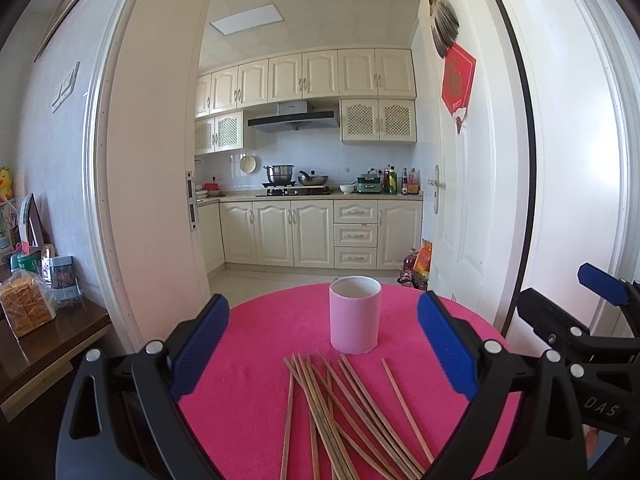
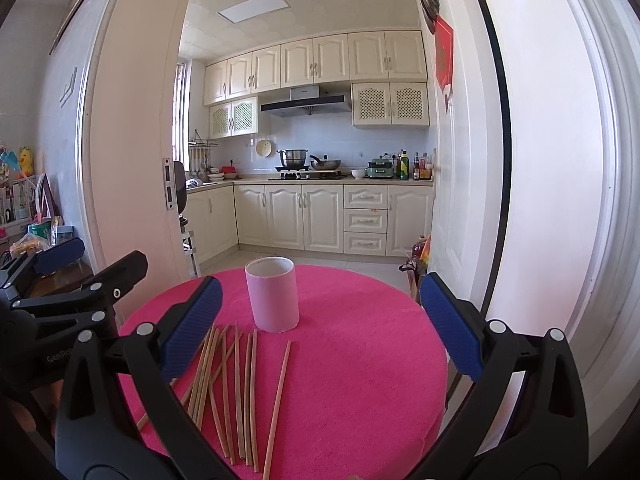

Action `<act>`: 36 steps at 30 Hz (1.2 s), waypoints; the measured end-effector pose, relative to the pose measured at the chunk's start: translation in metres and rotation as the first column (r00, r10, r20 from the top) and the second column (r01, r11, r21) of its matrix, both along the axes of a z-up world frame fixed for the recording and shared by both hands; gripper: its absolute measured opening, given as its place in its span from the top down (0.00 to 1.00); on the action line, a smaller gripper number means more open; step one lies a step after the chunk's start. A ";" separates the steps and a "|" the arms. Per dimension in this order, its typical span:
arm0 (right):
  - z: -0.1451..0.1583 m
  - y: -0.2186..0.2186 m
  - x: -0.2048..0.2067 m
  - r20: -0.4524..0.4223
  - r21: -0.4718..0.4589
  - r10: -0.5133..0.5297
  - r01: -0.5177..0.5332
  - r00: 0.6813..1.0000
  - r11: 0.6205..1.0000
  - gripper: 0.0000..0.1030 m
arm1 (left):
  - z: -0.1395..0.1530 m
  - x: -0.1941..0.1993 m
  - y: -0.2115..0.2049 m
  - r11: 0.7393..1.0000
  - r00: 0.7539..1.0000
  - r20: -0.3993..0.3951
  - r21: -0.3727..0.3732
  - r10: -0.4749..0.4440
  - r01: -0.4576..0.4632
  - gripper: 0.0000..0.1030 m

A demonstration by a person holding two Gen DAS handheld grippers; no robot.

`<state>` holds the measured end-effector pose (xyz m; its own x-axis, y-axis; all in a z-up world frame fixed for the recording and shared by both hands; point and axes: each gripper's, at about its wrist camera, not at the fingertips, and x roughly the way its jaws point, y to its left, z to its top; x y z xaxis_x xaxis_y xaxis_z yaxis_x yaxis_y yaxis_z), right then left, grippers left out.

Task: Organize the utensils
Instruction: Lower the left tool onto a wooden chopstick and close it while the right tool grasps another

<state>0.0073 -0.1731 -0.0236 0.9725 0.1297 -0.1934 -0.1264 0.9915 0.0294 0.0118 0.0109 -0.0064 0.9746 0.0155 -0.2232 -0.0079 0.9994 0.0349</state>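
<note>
Progress: nothing sorted yet | chopsticks (image 1: 340, 412) all lie loose on my pink-covered desk (image 1: 248, 344), just in front of the upright pink holder cup (image 1: 354, 316), which looks empty | my left hand-held gripper (image 1: 322, 350) spread wide, holding nothing | my right hand-held gripper (image 2: 320, 330) likewise spread, empty | left: every chopstick into the cup
</note>
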 end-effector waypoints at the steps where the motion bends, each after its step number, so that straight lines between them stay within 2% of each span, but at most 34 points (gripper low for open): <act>1: 0.000 0.001 0.002 -0.006 -0.004 -0.002 0.002 1.000 1.000 0.06 | 0.000 0.002 0.001 1.000 1.000 -0.005 0.002 0.003 -0.003 0.09; 6: -0.004 0.008 0.013 -0.047 -0.020 -0.027 0.026 0.999 0.999 0.06 | -0.003 0.013 0.005 1.000 0.999 -0.047 0.010 0.023 -0.022 0.09; 9: -0.010 0.012 0.030 -0.121 -0.030 0.005 -0.009 0.993 1.000 0.06 | -0.010 0.031 0.011 1.000 0.990 -0.137 0.006 0.014 -0.013 0.09; 12: -0.020 0.014 0.049 -0.207 -0.042 0.023 -0.032 0.978 0.999 0.06 | -0.022 0.053 0.024 1.000 0.965 -0.262 -0.020 0.002 -0.007 0.09; 14: -0.028 0.014 0.062 -0.268 -0.043 0.038 -0.052 0.963 0.998 0.06 | -0.033 0.068 0.036 0.999 0.937 -0.348 -0.036 -0.005 -0.008 0.09; 17: -0.043 0.014 0.086 -0.371 -0.072 0.045 -0.077 0.927 0.994 0.06 | -0.055 0.090 0.052 0.999 0.877 -0.479 -0.045 -0.016 -0.007 0.09; 20: -0.060 0.017 0.108 -0.474 -0.072 0.072 -0.120 0.877 0.990 0.06 | -0.079 0.108 0.062 1.000 0.819 -0.573 -0.027 -0.009 -0.008 0.10; 22: -0.073 0.020 0.121 -0.546 -0.049 0.104 -0.156 0.831 0.987 0.09 | -0.093 0.118 0.068 0.999 0.780 -0.625 -0.034 -0.021 -0.001 0.12; 24: -0.085 0.023 0.131 -0.598 -0.024 0.132 -0.182 0.791 0.983 0.13 | -0.105 0.126 0.070 1.000 0.748 -0.663 -0.029 -0.017 -0.003 0.26; 25: -0.091 0.024 0.136 -0.617 -0.024 0.135 -0.190 0.775 0.982 0.14 | -0.111 0.131 0.072 1.000 0.731 -0.682 -0.031 -0.016 -0.007 0.31; 27: -0.099 0.026 0.142 -0.648 -0.009 0.150 -0.204 0.747 0.979 0.19 | -0.122 0.139 0.074 0.999 0.698 -0.715 -0.050 -0.028 -0.011 0.46; 28: -0.101 0.028 0.145 -0.665 0.006 0.164 -0.215 0.728 0.977 0.20 | -0.127 0.143 0.075 0.998 0.684 -0.729 -0.055 -0.030 -0.014 0.47; 31: -0.101 0.033 0.152 -0.712 0.021 0.177 -0.231 0.680 0.973 0.30 | -0.135 0.150 0.075 0.999 0.662 -0.749 -0.037 -0.010 -0.027 0.54; 33: -0.102 0.038 0.160 -0.737 0.026 0.182 -0.242 0.651 0.970 0.45 | -0.140 0.157 0.077 0.999 0.648 -0.762 -0.047 -0.018 -0.028 0.61; 36: -0.104 0.049 0.171 -0.768 0.012 0.171 -0.252 0.617 0.968 0.64 | -0.147 0.168 0.077 0.998 0.622 -0.782 -0.064 -0.036 -0.022 0.63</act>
<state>0.1788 -0.1246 -0.1280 0.4234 0.2555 -0.8692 -0.3062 0.9433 0.1282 0.1803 0.0881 -0.1537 0.4313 -0.0329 -0.9016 0.0000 0.9993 -0.0365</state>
